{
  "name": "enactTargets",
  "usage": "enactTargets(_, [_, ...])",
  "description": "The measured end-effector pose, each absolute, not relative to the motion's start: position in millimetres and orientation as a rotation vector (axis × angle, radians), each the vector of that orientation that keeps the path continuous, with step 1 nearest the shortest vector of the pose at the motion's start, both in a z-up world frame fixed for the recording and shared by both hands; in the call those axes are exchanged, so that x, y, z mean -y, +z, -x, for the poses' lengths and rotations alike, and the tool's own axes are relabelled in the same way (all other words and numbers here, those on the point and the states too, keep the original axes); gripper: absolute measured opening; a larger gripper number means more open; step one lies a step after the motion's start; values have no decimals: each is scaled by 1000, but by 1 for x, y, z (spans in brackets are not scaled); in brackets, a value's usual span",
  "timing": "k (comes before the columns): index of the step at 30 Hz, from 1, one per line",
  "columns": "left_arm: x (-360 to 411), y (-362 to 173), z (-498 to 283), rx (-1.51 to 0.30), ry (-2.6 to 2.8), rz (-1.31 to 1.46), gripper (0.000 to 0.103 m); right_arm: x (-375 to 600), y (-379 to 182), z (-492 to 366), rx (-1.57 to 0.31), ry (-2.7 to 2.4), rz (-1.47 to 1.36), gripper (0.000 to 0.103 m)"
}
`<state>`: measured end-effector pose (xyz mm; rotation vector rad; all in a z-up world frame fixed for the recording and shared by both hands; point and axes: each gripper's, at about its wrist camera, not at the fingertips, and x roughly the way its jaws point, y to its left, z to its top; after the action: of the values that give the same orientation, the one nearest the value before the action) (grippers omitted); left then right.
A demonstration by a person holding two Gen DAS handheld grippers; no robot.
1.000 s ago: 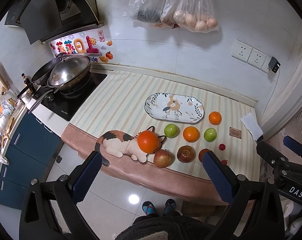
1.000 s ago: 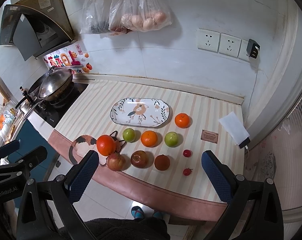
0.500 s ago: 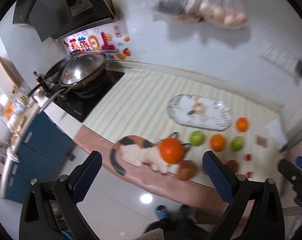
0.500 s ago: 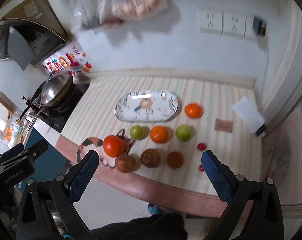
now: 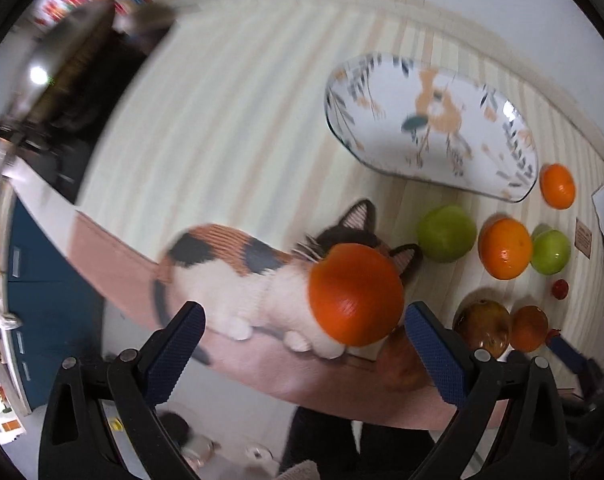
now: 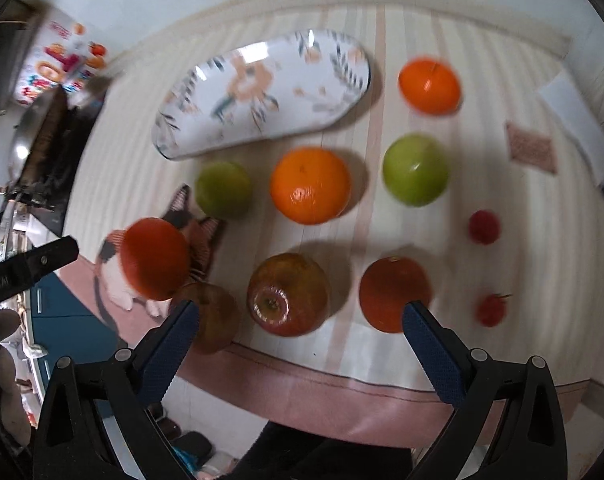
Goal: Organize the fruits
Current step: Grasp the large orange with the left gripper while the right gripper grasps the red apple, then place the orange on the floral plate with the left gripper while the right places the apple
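Fruits lie on a striped counter in front of an empty oval patterned plate (image 5: 434,120) (image 6: 261,96). A large orange (image 5: 356,294) (image 6: 155,264) rests on a plush cat (image 5: 237,268). My left gripper (image 5: 304,336) is open just above and in front of that orange. My right gripper (image 6: 299,334) is open over the front row: a red-yellow apple (image 6: 287,294), a second apple (image 6: 209,316) and a dark orange (image 6: 394,294). Behind them lie two green apples (image 6: 221,188) (image 6: 416,168) and two oranges (image 6: 310,186) (image 6: 429,85).
Two small red fruits (image 6: 484,227) (image 6: 490,310) lie at the right. A wok (image 6: 33,136) sits on the stove to the left. A small card (image 6: 530,147) and a white paper (image 6: 578,120) lie at the right. The counter's front edge (image 6: 342,392) drops to the floor.
Both grippers have dropped down and forward toward the counter; the fruits now fill the views. The left has closed in on the orange on the cat, the right on the front row.
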<state>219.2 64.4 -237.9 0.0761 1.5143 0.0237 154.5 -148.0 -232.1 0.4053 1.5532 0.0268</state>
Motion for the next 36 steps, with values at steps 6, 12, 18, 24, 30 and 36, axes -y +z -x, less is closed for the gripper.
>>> enactTargets(6, [-58, -292, -239, -1668, -19, -11, 102, 130, -256, -162, -1583, 15, -386, 102])
enactTargets(12, [-50, -325, -242, -1731, -29, 18, 100, 124, -259, -165, -1616, 10, -402, 102])
enactTargets(18, [-50, -334, -242, -1697, -49, 90, 78, 125, -269, -158, -1649, 9, -483, 102])
enactTargets(24, [-50, -328, -240, -1661, -73, -35, 80, 129, -278, -154, -1658, -14, -520, 99])
enactTargets(30, [-52, -342, -246, -1626, -51, -39, 78, 117, -297, -162, -1681, -24, -499, 82])
enactTargets(36, [-51, -331, -240, -1599, -62, -61, 77, 106, -305, -167, -1672, -50, -436, 68])
